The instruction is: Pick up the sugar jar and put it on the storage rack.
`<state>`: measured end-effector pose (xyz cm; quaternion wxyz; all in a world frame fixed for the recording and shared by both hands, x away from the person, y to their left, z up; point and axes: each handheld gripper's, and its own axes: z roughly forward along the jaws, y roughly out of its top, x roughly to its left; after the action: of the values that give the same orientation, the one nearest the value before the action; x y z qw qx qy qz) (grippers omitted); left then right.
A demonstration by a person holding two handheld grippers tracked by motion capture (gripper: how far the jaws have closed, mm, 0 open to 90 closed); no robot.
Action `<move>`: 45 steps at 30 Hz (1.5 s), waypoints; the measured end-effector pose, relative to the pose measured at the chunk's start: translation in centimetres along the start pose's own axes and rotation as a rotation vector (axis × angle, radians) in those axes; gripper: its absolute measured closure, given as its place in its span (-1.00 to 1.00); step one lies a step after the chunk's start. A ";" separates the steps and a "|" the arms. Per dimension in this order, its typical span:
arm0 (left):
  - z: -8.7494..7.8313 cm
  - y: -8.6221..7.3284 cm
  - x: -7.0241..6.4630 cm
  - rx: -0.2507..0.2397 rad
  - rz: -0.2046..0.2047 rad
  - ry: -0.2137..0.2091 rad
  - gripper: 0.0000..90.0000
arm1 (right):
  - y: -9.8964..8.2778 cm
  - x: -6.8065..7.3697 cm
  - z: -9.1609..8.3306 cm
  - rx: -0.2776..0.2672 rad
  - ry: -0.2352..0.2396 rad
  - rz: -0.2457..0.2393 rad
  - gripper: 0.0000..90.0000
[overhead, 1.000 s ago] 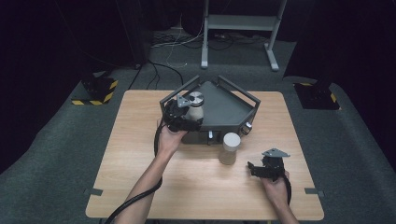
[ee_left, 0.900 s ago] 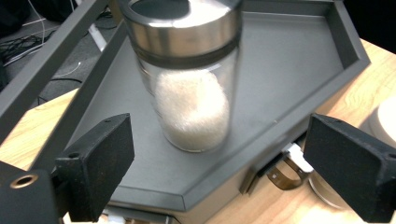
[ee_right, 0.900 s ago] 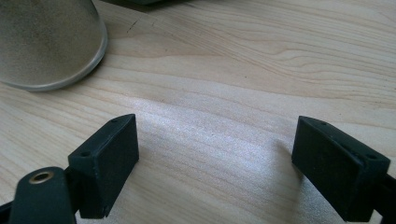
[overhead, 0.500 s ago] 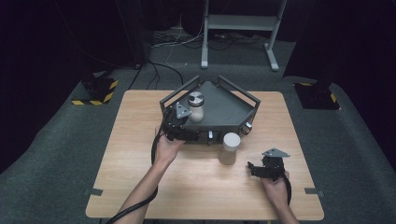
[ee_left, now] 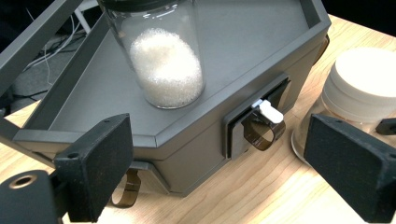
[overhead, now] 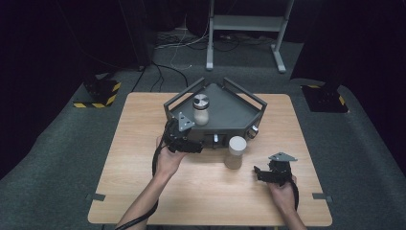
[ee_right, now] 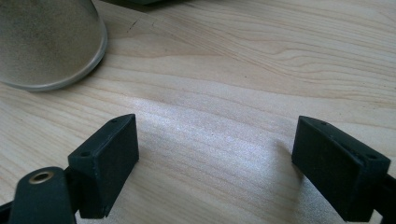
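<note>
Standing upright on the floor of the grey tray (overhead: pixel 239 115), the glass jar (overhead: pixel 201 109) sits where the tray's raised walls keep it from sliding off. Its long axis runs vertical, metal lid up, with the white grains settled in the lower half. From your left gripper (overhead: pixel 184 143), the jar lies just ahead and slightly left of the open jaws, beyond the tray's near wall. Those jaws are spread wide and hold nothing; they straddle the near wall with the small white latch (ee_left: pixel 270 111) on the tray's front panel between them and farther ahead. Judge this as a retreat posture or an approach to the latch; the pictures do not settle which.

A second jar (overhead: pixel 235 152) with a pale lid stands upright on the wooden table (overhead: pixel 143 191), just to the right of the left gripper and outside the tray. Its axis is likewise vertical.

Your right gripper (overhead: pixel 273 172) rests low over bare table, jaws wide apart and empty, with the second jar's base ahead and to its left. Its contents are hard to tell.
</note>
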<state>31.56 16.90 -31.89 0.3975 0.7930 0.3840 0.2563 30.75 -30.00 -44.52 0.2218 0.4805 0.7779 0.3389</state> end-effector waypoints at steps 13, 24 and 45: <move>-0.6 -2.2 -0.6 -0.003 -0.001 0.006 -0.81 | 0.0 0.0 0.0 0.000 0.000 -0.002 -0.68; -0.7 -3.8 -0.4 -0.009 -0.032 0.009 -0.81 | 0.0 0.0 0.0 0.000 0.000 -0.002 -0.68; 1.1 -6.5 -0.8 0.030 -0.066 0.004 -0.81 | 0.0 0.0 0.0 0.000 0.000 -0.001 -0.69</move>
<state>29.24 18.33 -37.99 0.3932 0.7852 0.4147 0.2387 30.77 -30.02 -44.53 0.2220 0.4798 0.7782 0.3390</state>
